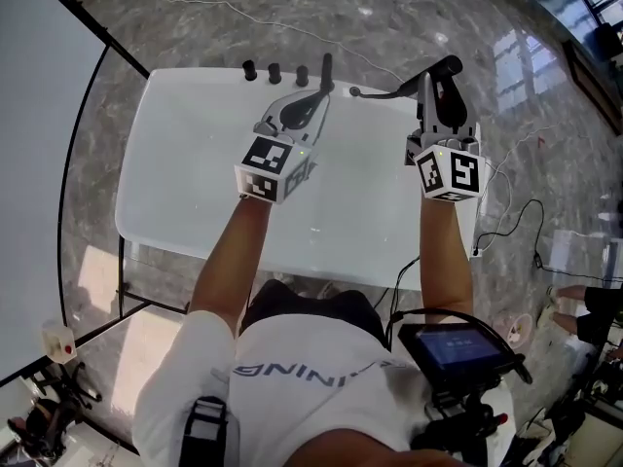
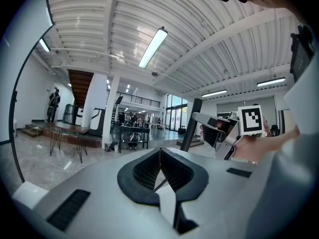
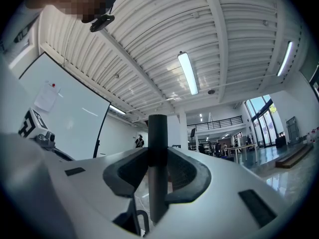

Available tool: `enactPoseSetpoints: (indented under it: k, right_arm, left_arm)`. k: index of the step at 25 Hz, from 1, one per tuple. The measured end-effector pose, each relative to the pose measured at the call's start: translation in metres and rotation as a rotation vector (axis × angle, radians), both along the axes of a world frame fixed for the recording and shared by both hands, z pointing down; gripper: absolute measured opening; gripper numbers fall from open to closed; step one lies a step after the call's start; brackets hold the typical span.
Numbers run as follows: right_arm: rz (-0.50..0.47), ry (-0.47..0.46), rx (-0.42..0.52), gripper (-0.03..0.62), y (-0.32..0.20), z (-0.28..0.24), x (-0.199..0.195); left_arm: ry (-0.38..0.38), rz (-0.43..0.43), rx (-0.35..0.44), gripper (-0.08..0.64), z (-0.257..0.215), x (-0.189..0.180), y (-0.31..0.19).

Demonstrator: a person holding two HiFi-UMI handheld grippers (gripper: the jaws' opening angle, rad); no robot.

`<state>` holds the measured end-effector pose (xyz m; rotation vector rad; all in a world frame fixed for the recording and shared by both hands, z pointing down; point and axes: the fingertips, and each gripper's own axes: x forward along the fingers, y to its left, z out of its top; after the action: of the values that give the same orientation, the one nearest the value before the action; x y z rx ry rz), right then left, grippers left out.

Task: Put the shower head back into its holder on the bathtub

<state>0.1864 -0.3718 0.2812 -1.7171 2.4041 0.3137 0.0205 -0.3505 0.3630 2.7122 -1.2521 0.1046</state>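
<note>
Well, we have the black rod-handled shower head (image 3: 157, 128) clamped in our right gripper (image 3: 158, 159) over the white bathtub's (image 1: 185, 193) far rim. Our left gripper (image 2: 160, 169), jaws together and empty, hovers near three black round knobs (image 1: 274, 72) and a black upright post (image 1: 326, 70).

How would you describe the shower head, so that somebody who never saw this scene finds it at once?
Start at the white bathtub: three short black knobs and a taller black post stand along its far edge. The shower head is the long black wand to the right of them, the only black piece clamped in the right gripper.
</note>
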Motion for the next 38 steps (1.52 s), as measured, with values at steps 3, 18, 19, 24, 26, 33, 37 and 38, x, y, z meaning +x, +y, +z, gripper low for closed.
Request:
enactPoseSetpoints:
  k: [3,18,19,24,26,33,37,38]
  right_arm:
    - [-0.011,0.002,-0.033,0.121,-0.017,0.024,-0.001]
    - [-0.016,0.038,-0.146,0.121,-0.117,0.125,0.006]
    - [-0.019,0.041,-0.157,0.121,-0.125,0.133,0.006]
    - [-0.041,0.044,-0.198,0.121,-0.155,0.174,0.005]
    - [-0.039,0.025,-0.206,0.121,-0.164,0.187,0.008]
    - [-0.044,0.007,-0.223,0.121,-0.197,0.234,0.007]
    - [-0.055,-0.002,-0.235,0.121,-0.213,0.265,0.001]
    - [-0.061,0.000,-0.240,0.121,-0.216,0.274,0.000]
  left_arm:
    - [-0.014,0.014,-0.014,0.016,0.021,0.013,-0.015]
    - [0.010,0.021,-0.049,0.015,0.096,0.042,-0.101]
    - [0.015,0.020,-0.054,0.015,0.103,0.043,-0.106]
    - [0.010,0.024,-0.072,0.015,0.132,0.044,-0.120]
    - [0.007,0.017,-0.082,0.017,0.139,0.045,-0.121]
    - [0.009,0.017,-0.101,0.017,0.165,0.048,-0.115]
    - [0.017,0.020,-0.099,0.015,0.177,0.049,-0.115]
    - [0.021,0.021,-0.097,0.015,0.180,0.048,-0.116]
